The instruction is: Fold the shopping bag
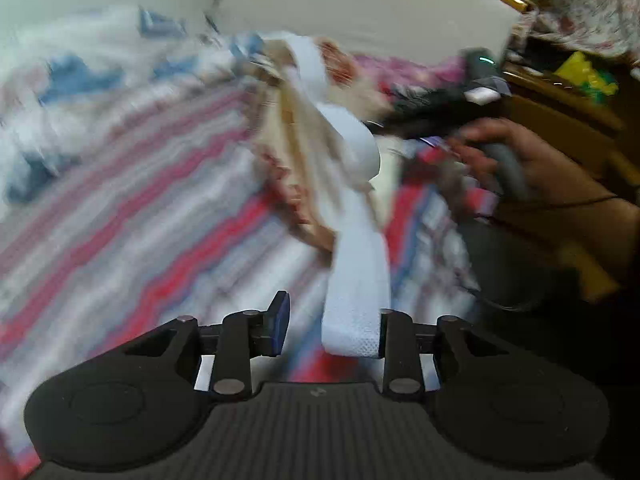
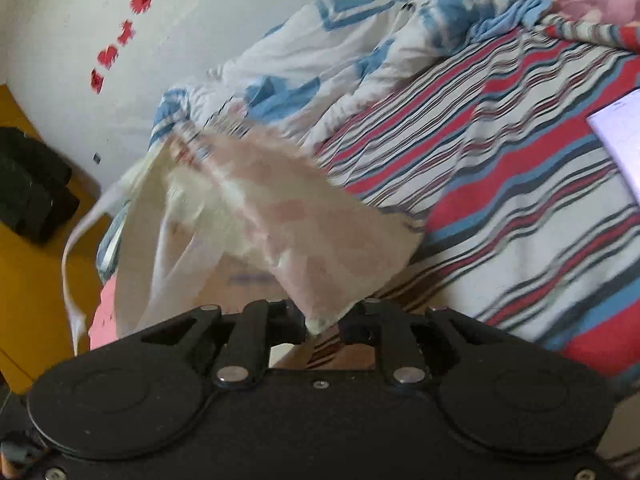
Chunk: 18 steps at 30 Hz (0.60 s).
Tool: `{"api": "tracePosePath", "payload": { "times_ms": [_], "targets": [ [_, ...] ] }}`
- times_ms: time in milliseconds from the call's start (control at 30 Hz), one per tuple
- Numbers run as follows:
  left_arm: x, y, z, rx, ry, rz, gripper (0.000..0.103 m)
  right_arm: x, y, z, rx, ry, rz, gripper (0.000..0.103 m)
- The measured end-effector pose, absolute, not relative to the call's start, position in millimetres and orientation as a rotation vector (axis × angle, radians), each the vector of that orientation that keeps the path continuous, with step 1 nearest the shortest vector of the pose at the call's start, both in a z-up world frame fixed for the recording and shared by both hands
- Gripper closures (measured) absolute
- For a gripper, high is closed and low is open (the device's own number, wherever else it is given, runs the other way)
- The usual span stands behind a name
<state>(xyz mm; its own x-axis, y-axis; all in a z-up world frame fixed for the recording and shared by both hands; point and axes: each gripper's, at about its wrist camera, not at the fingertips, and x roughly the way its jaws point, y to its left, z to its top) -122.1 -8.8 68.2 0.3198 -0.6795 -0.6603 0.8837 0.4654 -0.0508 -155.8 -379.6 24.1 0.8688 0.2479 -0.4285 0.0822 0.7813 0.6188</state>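
The bag (image 2: 280, 216) hangs mid-frame over the striped bed (image 2: 520, 184), pinched at one corner by the right gripper (image 2: 325, 322). The left gripper (image 1: 334, 326) gapes, the handle (image 1: 356, 304) merely draped against one finger; it could slip free, skewing any fold.

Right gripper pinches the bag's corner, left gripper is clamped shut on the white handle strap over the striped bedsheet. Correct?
Not quite. The left gripper is open: in the left wrist view the strap lies against one finger only. Right gripper does pinch the bag over the striped bedsheet.
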Motion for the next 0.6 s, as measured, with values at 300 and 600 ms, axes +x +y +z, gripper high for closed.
{"api": "tracePosePath", "payload": {
  "times_ms": [300, 600],
  "targets": [
    [-106, -27, 88, 0.152, 0.429, -0.755, 0.070, -143, -335, 31, 0.648, 0.464, 0.105, 0.092],
    [-144, -38, 80, 0.299, 0.509, -0.970, 0.046, -121, -332, 45, 0.600, 0.336, 0.052, 0.093]
  ]
}}
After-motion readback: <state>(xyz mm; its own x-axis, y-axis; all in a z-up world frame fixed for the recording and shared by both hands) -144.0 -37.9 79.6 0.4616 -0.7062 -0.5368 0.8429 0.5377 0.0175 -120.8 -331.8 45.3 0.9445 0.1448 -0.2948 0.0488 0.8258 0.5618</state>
